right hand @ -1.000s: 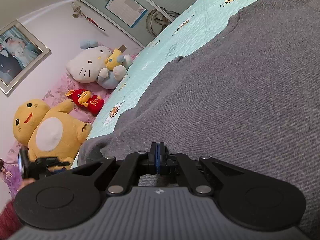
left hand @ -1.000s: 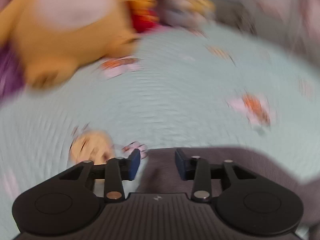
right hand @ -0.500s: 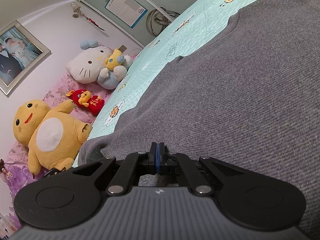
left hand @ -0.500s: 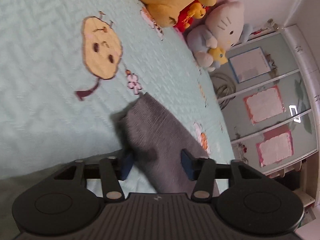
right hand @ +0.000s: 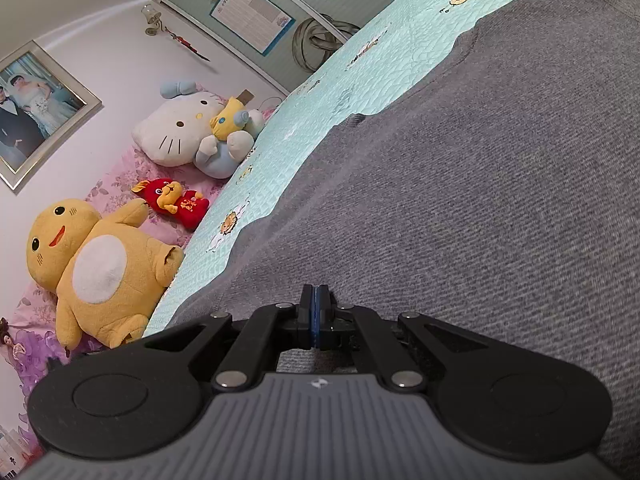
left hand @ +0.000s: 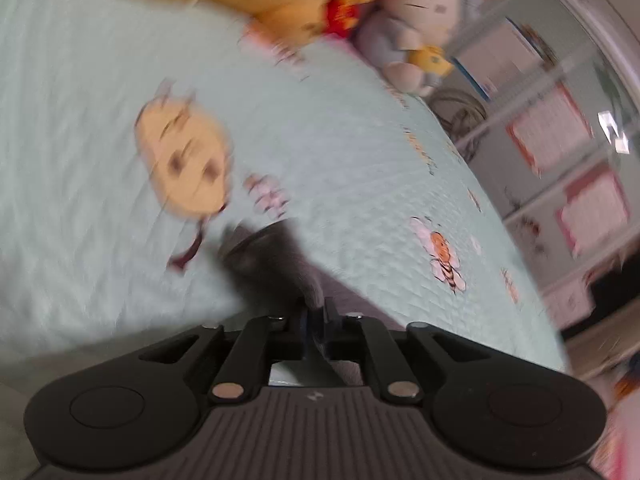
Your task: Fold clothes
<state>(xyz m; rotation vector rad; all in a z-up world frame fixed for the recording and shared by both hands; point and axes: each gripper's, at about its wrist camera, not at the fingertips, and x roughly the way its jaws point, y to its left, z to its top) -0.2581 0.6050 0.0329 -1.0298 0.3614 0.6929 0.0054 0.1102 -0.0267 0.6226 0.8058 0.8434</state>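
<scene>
Pinching the grey top [right hand: 460,208] with both tools: our left gripper [left hand: 314,322] clamps its sleeve end, our right gripper [right hand: 316,312] is closed on the body, spread across the bedspread [right hand: 320,92] for folding.

Plush toys [right hand: 100,272] beside mint quilt [right hand: 320,120]

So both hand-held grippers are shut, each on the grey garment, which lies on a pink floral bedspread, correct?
Not quite: the bedspread under the grey garment is mint green with cartoon prints, as the right wrist view shows. The left hand-held gripper and right hand-held gripper are both shut on the garment.
</scene>
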